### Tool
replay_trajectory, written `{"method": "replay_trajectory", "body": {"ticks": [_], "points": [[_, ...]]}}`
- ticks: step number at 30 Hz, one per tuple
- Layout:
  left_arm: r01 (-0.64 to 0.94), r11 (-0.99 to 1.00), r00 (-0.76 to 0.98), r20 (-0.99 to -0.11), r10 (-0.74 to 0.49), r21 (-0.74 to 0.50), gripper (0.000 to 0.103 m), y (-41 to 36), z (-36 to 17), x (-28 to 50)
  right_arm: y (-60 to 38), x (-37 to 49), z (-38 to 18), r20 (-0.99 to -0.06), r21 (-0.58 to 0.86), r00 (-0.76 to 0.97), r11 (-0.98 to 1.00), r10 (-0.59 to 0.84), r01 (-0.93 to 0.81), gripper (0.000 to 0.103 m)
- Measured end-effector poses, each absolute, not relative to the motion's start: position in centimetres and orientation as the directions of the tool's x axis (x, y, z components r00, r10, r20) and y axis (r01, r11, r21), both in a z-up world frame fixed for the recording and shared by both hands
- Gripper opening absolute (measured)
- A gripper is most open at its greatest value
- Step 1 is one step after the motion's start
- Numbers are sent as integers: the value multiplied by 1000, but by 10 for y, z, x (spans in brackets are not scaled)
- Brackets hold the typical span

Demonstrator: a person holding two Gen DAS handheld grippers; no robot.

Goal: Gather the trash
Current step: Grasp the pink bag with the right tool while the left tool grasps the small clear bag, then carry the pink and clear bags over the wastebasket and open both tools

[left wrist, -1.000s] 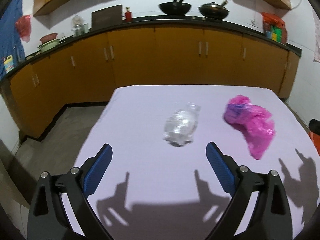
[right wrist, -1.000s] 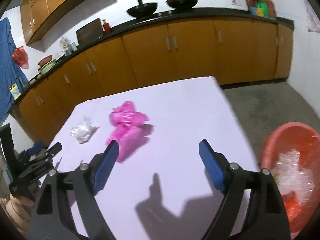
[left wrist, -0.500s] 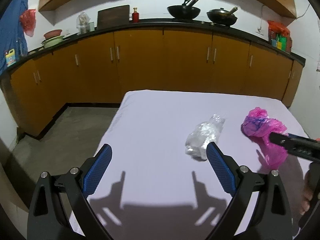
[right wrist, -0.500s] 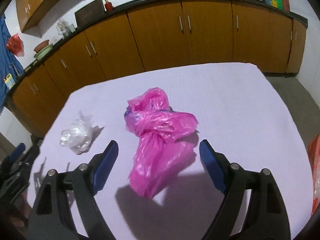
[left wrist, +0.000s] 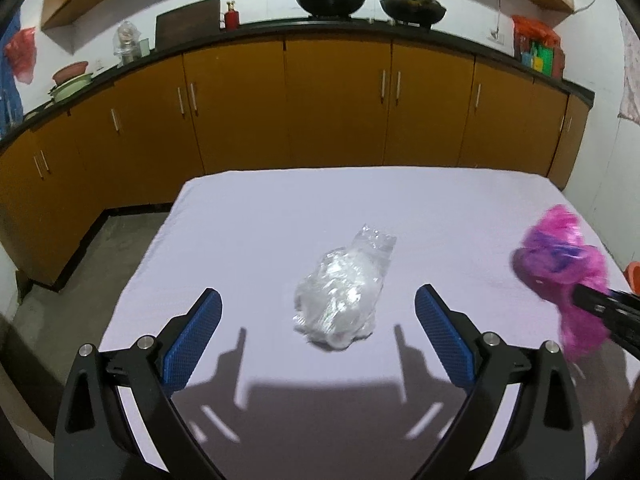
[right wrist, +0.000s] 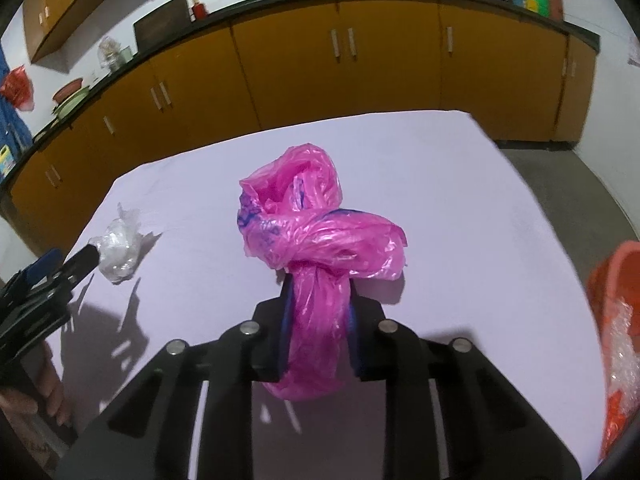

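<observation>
A crumpled clear plastic bag (left wrist: pixel 344 292) lies on the white table (left wrist: pixel 280 208), straight ahead of my left gripper (left wrist: pixel 318 318), which is open and empty just short of it. The bag also shows in the right wrist view (right wrist: pixel 118 250). My right gripper (right wrist: pixel 318 288) is shut on a knotted pink plastic bag (right wrist: pixel 316 236), whose knot stands up above the fingers. The pink bag also shows at the right edge of the left wrist view (left wrist: pixel 564 264), with the right gripper (left wrist: pixel 600 308) on it.
An orange basin (right wrist: pixel 612 312) with clear plastic trash in it stands on the floor to the right of the table. Brown kitchen cabinets (left wrist: pixel 336 104) under a black counter run behind the table. Grey floor (left wrist: pixel 80 268) lies to the left.
My right gripper moved in and closed on the pink bag. My left gripper swung so that the clear bag now sits centred between its open fingers.
</observation>
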State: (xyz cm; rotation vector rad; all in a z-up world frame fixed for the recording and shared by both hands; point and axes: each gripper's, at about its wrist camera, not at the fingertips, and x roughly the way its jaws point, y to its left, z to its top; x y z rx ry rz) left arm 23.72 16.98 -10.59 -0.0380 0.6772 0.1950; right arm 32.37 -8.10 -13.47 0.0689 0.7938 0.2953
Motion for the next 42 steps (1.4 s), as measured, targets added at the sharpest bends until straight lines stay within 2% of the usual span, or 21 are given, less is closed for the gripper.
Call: {"method": "replay_trajectory", "body": {"ticks": [3, 6, 7, 9, 10, 13, 22, 42], "points": [[-208, 977, 731, -655, 191, 53, 96, 167, -110, 253, -96, 318, -130, -684, 187, 670, 957, 288, -220, 23], [-219, 973, 686, -697, 207, 73, 86, 167, -116, 268, -107, 312, -126, -681, 200, 672, 957, 291, -212, 23], [-222, 972, 675, -708, 207, 73, 80, 168, -119, 270, -110, 311, -126, -681, 203, 672, 956, 292, -211, 23], [-222, 973, 648, -736, 194, 61, 60, 170, -124, 274, -116, 307, -124, -679, 207, 673, 956, 292, -206, 23], [-222, 974, 643, -744, 184, 50, 40, 171, -125, 274, -119, 305, -123, -679, 209, 674, 956, 292, -204, 23], [-233, 972, 651, -741, 166, 13, 33, 175, -123, 268, -125, 299, -119, -675, 200, 682, 959, 282, -200, 23], [-189, 982, 712, -686, 152, 21, 30, 148, -89, 233, -140, 271, -96, -648, 149, 723, 971, 239, -187, 23], [-1, 1000, 797, -604, -4, -9, 30, 64, -18, 189, -219, 193, -32, -559, 73, 823, 995, 103, -75, 23]]}}
